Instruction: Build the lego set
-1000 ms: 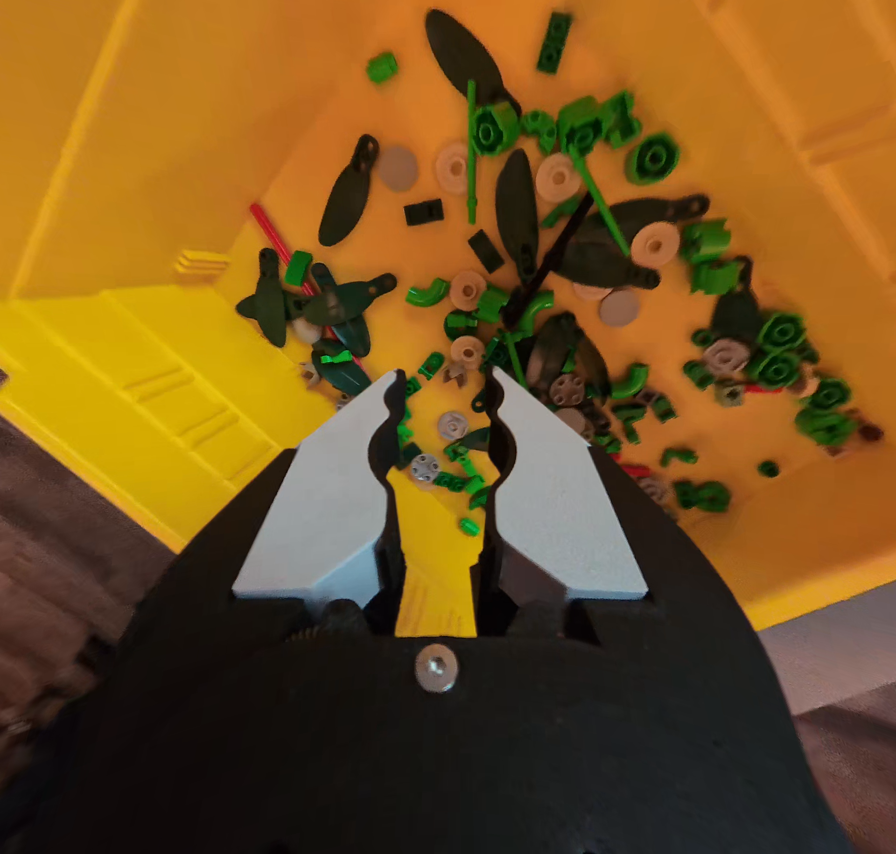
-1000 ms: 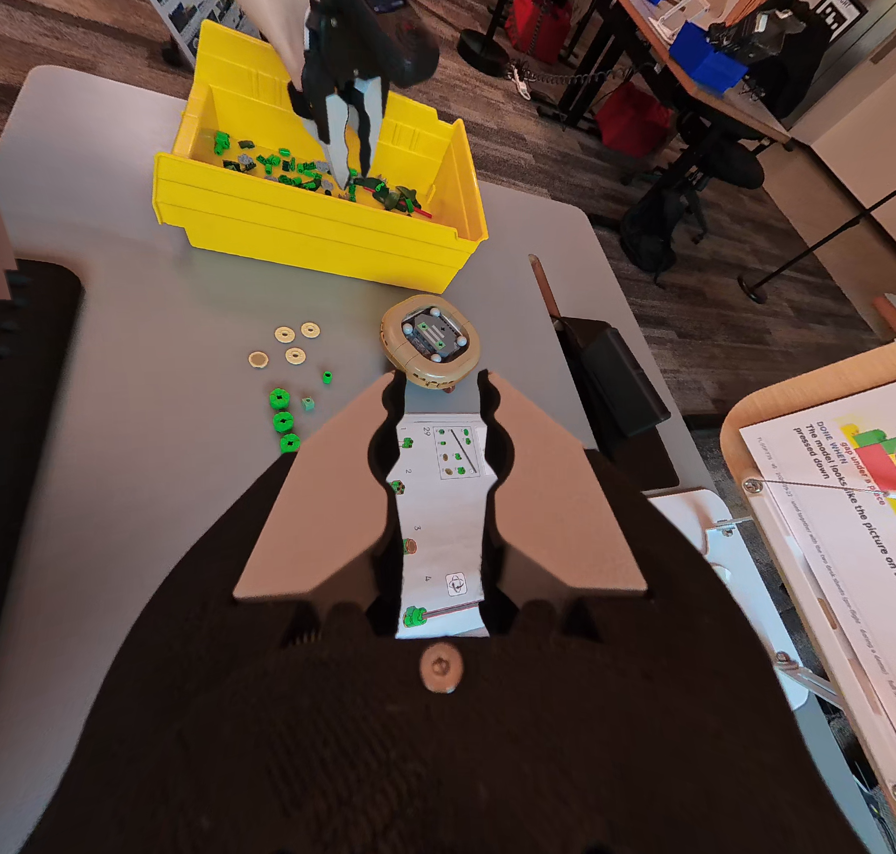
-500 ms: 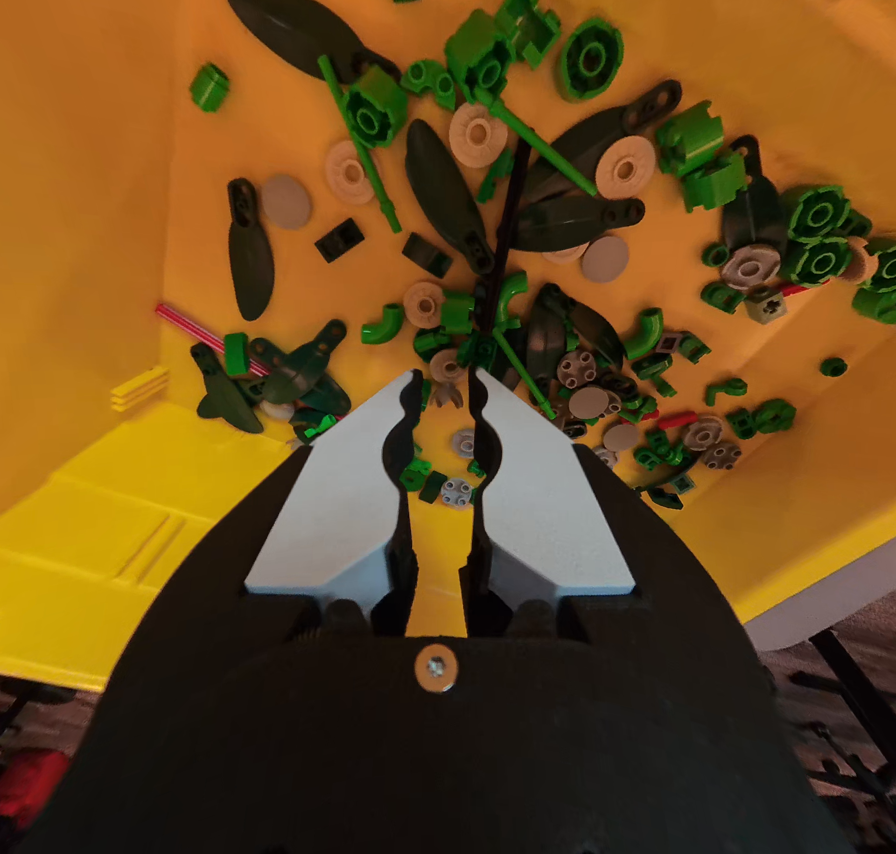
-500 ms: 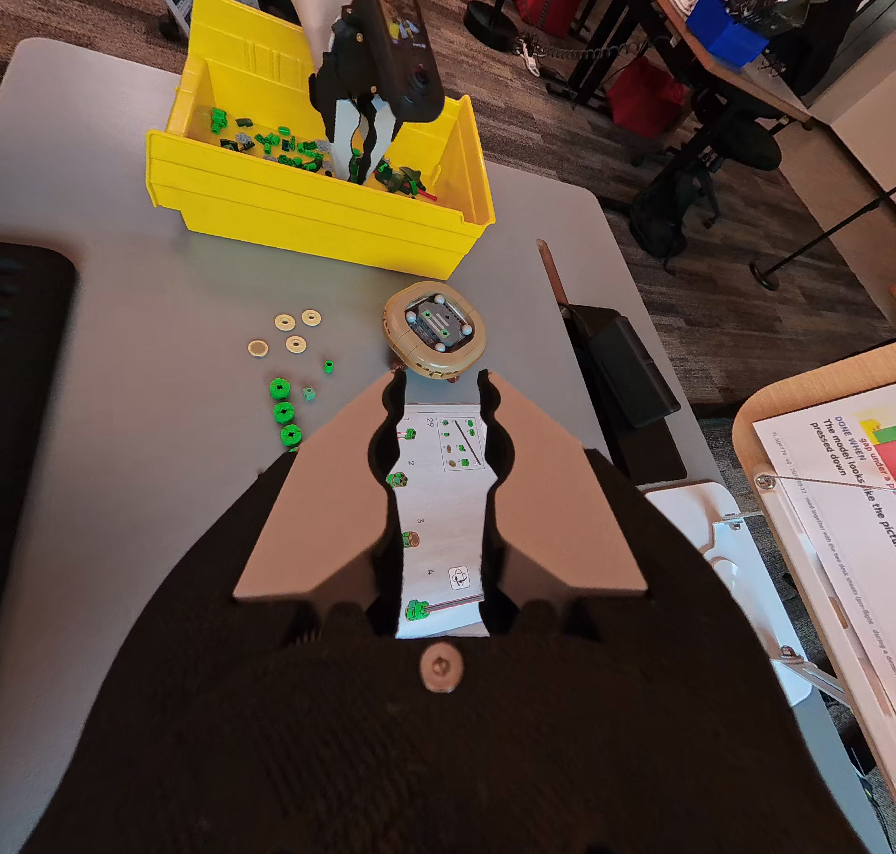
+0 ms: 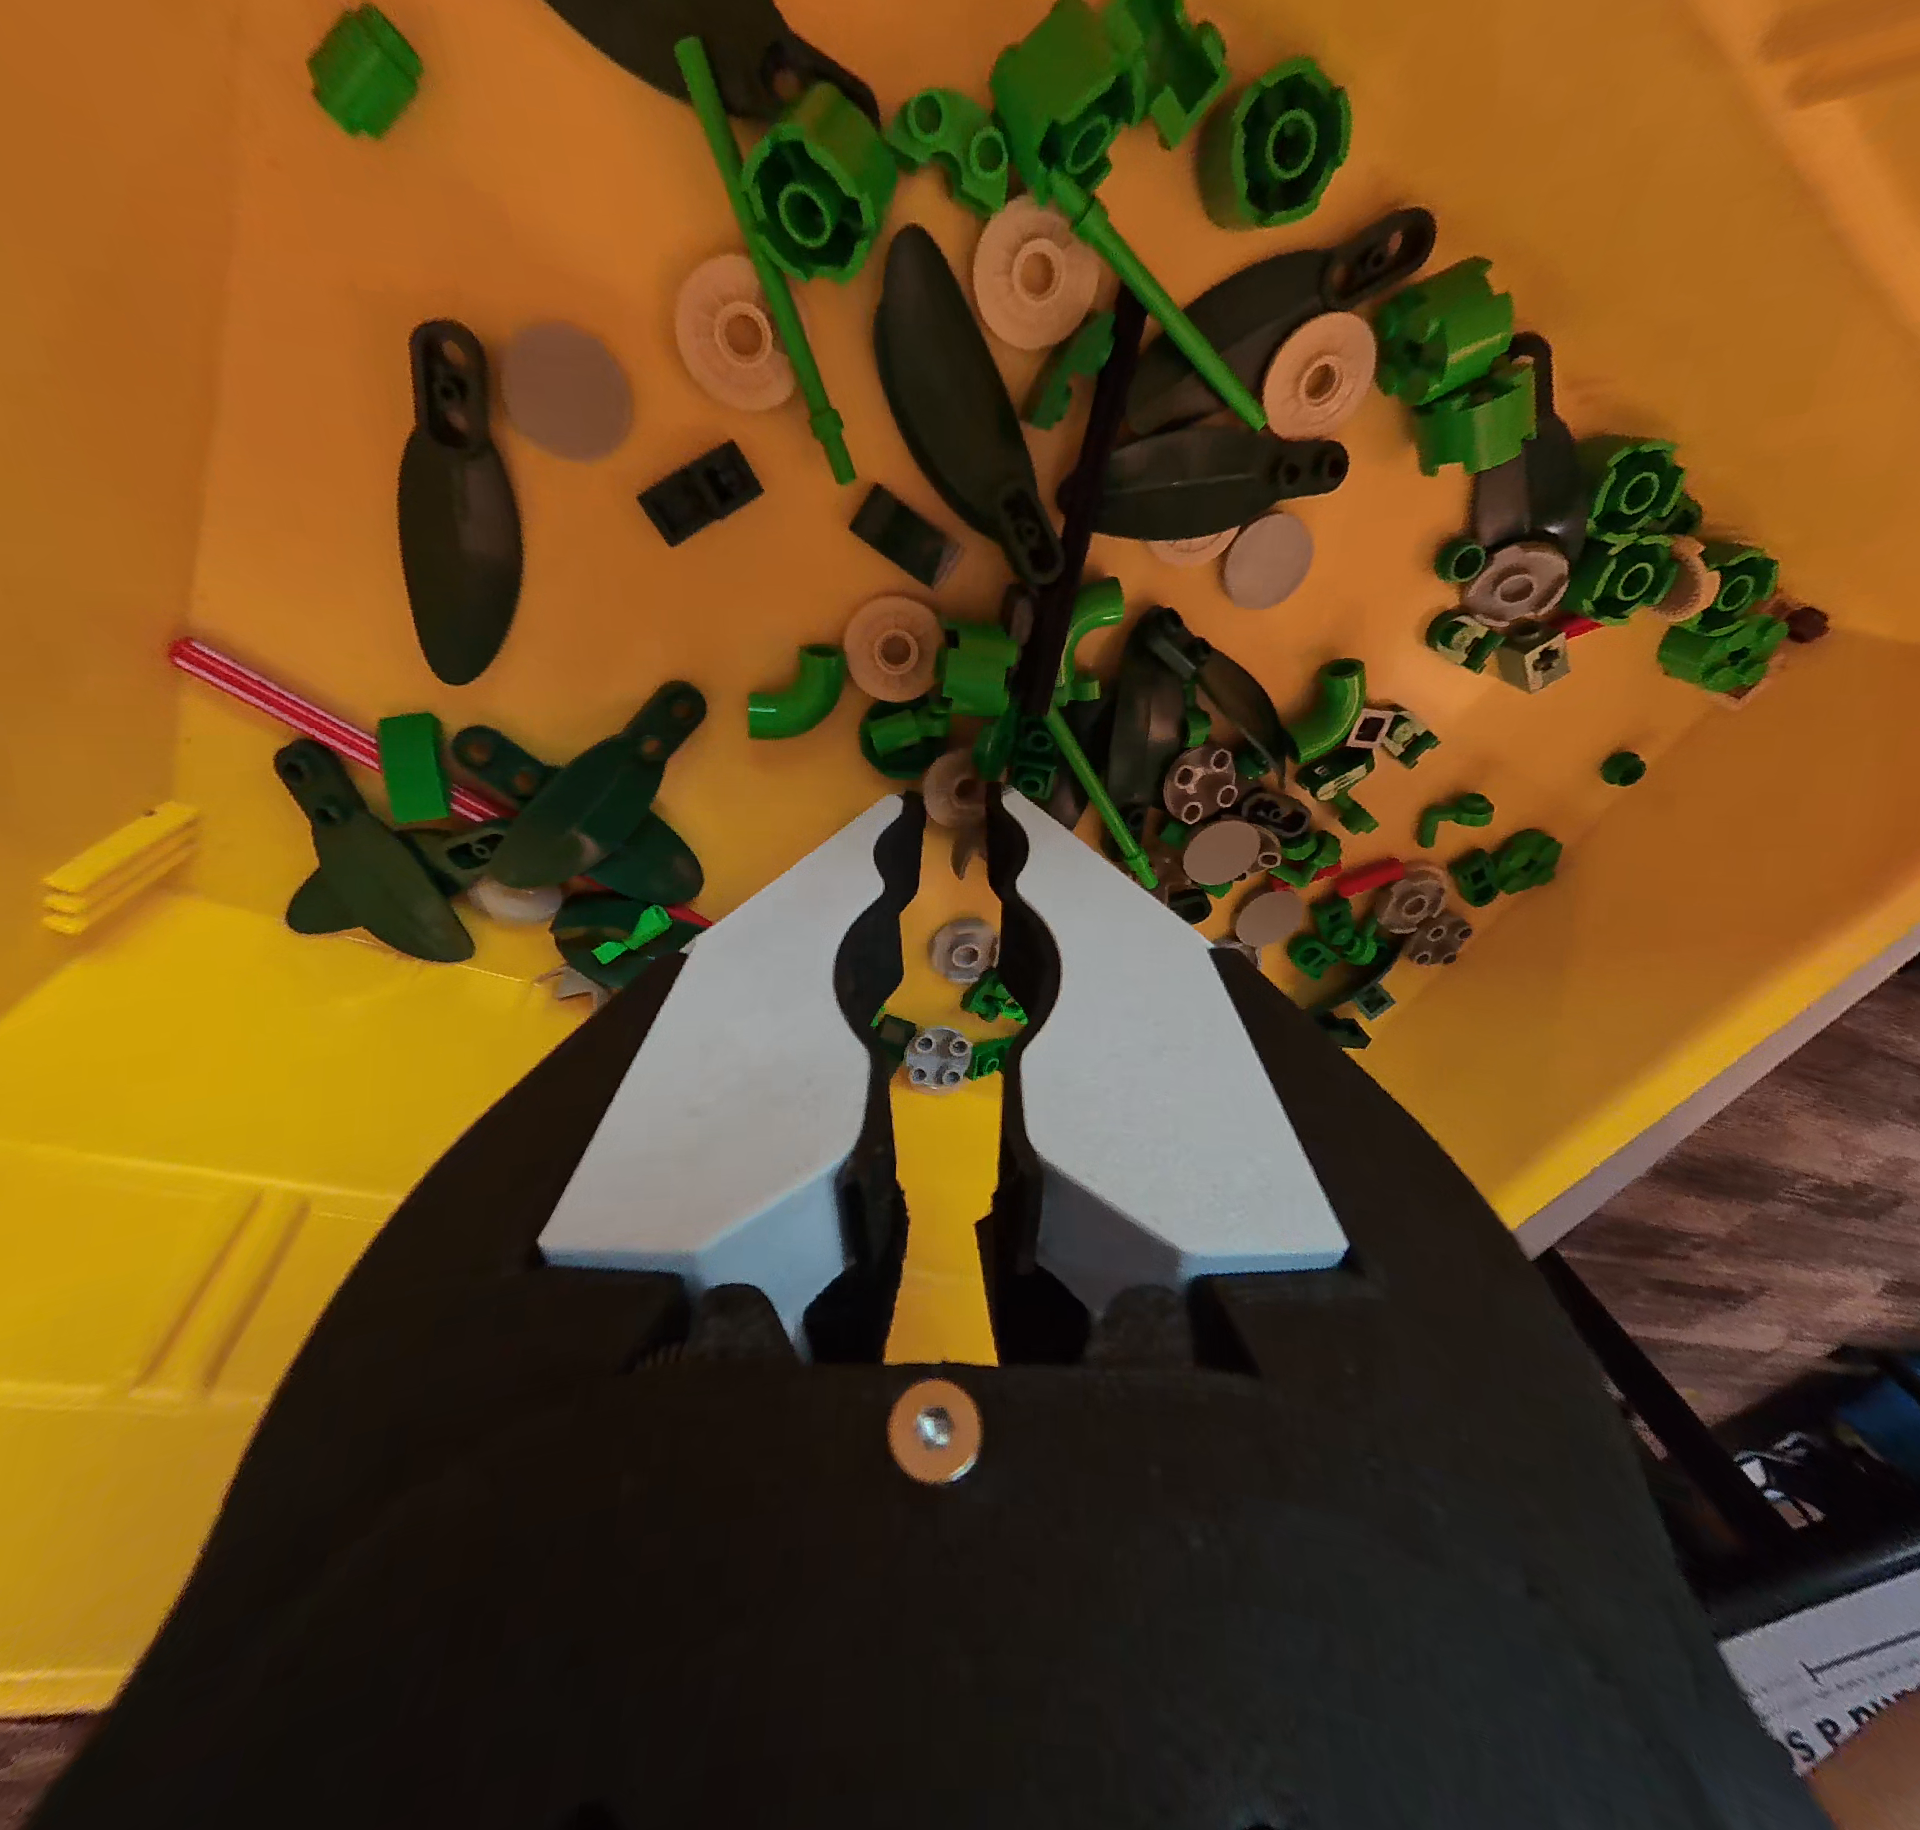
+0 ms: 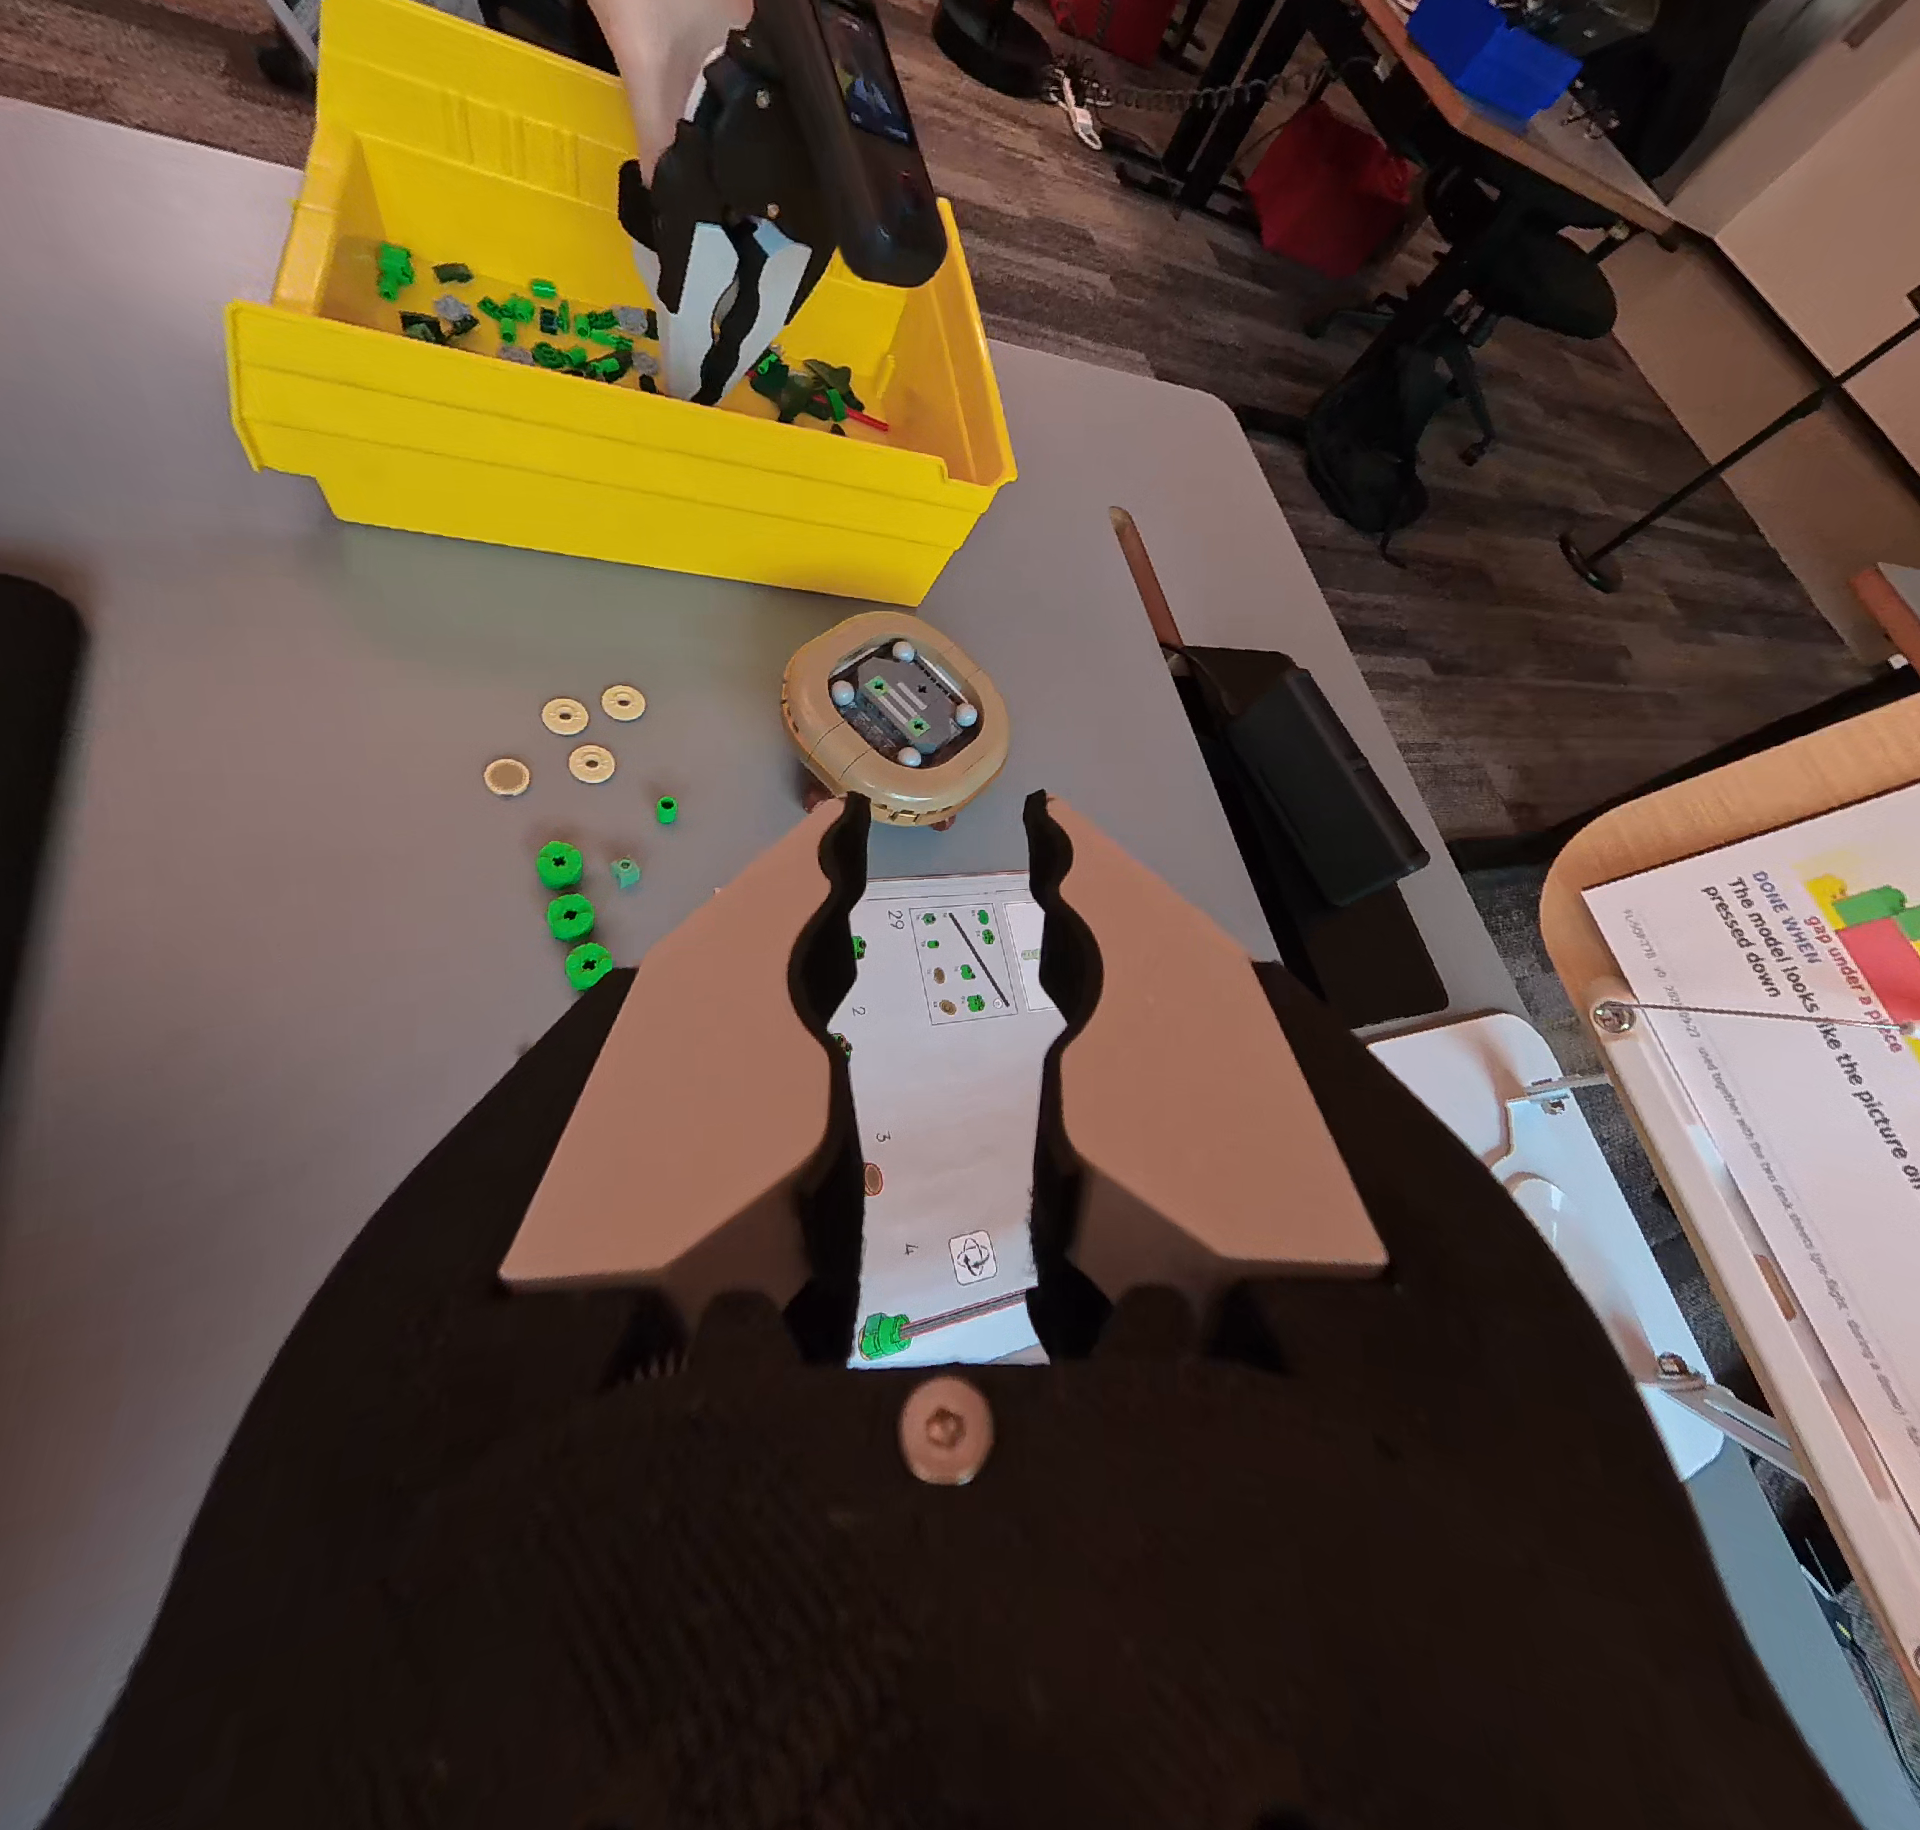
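Observation:
My left gripper is down inside the yellow bin, over a heap of green, dark green, tan and grey lego pieces. Its jaws stand only a narrow gap apart. A long thin black rod runs down to the tips and lies against the right finger's inner edge. The right wrist view shows this gripper in the bin. My right gripper is open and empty, held above the instruction sheet, just short of the tan round model.
Tan discs and three green round pieces lie loose on the grey table, left of the model. A black box sits at the table's right edge. A wooden board with a printed sheet stands at the right. My hands' fingertips stand some 40 centimetres from each other. The right gripper is farther from the long thin black rod, some 35 centimetres, than the left, some 5 centimetres.
My left gripper has gone deeper into the bin, turned towards the black rod, and its jaws have narrowed. My right gripper has drifted slightly, still open over the sheet.

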Demonstrator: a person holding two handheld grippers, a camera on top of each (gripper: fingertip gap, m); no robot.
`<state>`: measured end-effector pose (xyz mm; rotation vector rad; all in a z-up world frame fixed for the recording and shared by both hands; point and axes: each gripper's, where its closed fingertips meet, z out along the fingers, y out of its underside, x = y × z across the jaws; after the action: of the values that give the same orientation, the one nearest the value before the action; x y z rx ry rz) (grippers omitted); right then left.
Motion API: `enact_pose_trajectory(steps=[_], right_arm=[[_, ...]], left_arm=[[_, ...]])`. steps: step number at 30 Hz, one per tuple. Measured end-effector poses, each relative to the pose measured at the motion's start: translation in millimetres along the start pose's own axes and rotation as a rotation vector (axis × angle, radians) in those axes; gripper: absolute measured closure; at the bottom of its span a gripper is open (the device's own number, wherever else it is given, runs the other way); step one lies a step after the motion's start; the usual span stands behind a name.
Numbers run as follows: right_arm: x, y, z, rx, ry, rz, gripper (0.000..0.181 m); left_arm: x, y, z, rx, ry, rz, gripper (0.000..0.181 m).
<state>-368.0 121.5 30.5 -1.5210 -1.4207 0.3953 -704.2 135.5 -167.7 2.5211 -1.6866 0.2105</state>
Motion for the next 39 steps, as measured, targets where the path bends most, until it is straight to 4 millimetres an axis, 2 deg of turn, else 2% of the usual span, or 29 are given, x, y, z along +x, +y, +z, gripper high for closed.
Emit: enact_pose_trajectory(steps=[6, 12, 15, 19, 22, 24, 26, 28, 30, 34, 37, 39], right_arm=[[-1, -1, 0, 0.007, -0.004, 0.000, 0.151], [-4, -6, -2, 0.012, -0.001, -0.018, 0.151], [-5, -10, -5, 0.022, 0.004, -0.028, 0.151], [-6, -15, -10, 0.035, 0.010, -0.037, 0.151], [-7, -21, -17, 0.056, 0.014, -0.044, 0.151], [-9, -24, -21, 0.065, 0.016, -0.051, 0.151], [-10, -26, -24, 0.060, 0.020, -0.056, 0.151], [-9, -25, -25, 0.046, 0.032, -0.055, 0.151], [-6, -21, -23, 0.011, 0.058, -0.045, 0.151], [-1, -15, -16, -0.053, 0.100, -0.022, 0.150], [-4, -11, -12, -0.091, 0.102, -0.025, 0.150], [-5, -9, -10, -0.112, 0.106, -0.034, 0.150]], left_arm=[[3, 5, -13, 0.025, -0.018, -0.052, 0.171], [5, 6, -47, 0.115, -0.132, -0.086, 0.171], [15, 1, -67, 0.170, -0.186, -0.091, 0.172], [44, -13, -90, 0.216, -0.220, -0.116, 0.171], [84, -43, -108, 0.291, -0.240, -0.133, 0.172], [113, -67, -112, 0.343, -0.278, -0.162, 0.171], [144, -89, -103, 0.390, -0.284, -0.227, 0.171], [174, -102, -80, 0.378, -0.258, -0.269, 0.171], [188, -108, -55, 0.341, -0.274, -0.307, 0.171], [184, -121, -12, 0.292, -0.309, -0.398, 0.171], [169, -124, 1, 0.279, -0.338, -0.476, 0.171], [166, -129, 11, 0.280, -0.284, -0.528, 0.171]])
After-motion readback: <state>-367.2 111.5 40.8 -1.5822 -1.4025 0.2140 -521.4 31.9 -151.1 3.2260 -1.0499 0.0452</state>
